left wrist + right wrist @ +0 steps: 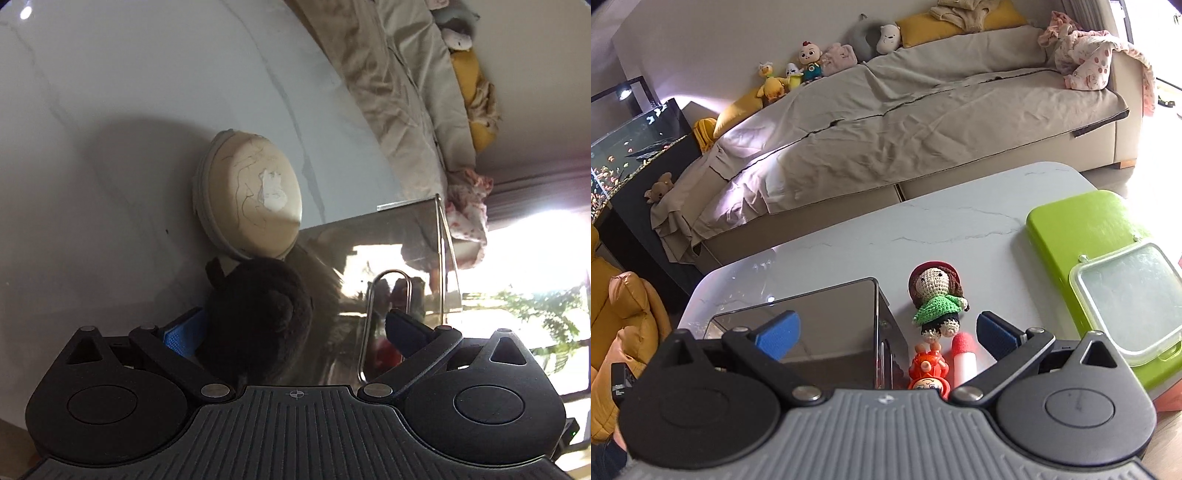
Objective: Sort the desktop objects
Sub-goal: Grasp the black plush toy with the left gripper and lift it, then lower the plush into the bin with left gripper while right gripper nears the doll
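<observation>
Your grippers over the marble surface [960, 225]
Left gripper [293, 325] and right gripper [886, 328] both spread wide, empty; sofa [905, 122] behind, doll [936, 299] beside box [812, 332].

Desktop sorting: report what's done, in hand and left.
Done: nothing visibly sorted yet. In hand: the left tongs stand open around a black fuzzy plush toy by the clear acrylic box; right tongs open, empty. Left: crocheted doll in green sweater, red toy figure, round cream case.
</observation>
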### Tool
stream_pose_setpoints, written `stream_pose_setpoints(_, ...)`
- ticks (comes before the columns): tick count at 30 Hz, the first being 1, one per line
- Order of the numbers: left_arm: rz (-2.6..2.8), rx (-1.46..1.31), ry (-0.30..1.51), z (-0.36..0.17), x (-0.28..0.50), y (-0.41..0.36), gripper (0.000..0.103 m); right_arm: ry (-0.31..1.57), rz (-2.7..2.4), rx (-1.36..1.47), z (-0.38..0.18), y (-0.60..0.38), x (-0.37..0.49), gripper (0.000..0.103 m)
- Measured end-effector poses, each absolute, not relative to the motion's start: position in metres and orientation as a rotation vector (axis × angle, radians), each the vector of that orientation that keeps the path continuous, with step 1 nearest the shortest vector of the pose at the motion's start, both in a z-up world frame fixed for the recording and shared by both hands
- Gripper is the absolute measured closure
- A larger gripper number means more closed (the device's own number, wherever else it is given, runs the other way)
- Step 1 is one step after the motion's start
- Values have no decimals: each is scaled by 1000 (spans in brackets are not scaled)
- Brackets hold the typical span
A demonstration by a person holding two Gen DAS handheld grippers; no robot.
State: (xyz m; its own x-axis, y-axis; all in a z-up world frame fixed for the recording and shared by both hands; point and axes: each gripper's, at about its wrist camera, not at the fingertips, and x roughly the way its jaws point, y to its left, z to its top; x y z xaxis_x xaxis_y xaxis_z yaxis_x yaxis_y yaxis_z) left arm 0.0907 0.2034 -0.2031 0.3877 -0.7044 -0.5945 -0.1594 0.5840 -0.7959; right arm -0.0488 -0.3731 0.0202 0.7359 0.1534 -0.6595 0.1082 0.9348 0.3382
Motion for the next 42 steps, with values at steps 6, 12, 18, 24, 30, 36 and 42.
stream_pose_setpoints(6,-420,-864,1187,-223,96,197,0,785,29,382,9,-366,-49,0)
stream_pose_setpoints(12,-385,-815,1179,-222,90,197,33,805,13,402,0,-369,-50,0)
stream_pose_setpoints(18,-359,-789,1151,-199,78,205,38,826,11,417,-11,-377,-53,0)
stream_pose_setpoints(24,-442,-675,986,-85,68,204,38,845,2,427,-16,-392,-58,0)
stream_pose_setpoints(30,-538,-416,914,25,68,125,36,791,7,479,-20,-415,-64,0)
stream_pose_setpoints(36,-551,-250,1073,-1,89,32,34,763,-6,481,-27,-431,-70,0)
stream_pose_setpoints(42,-479,-64,1271,-74,99,-14,34,769,-17,505,-42,-448,-73,0)
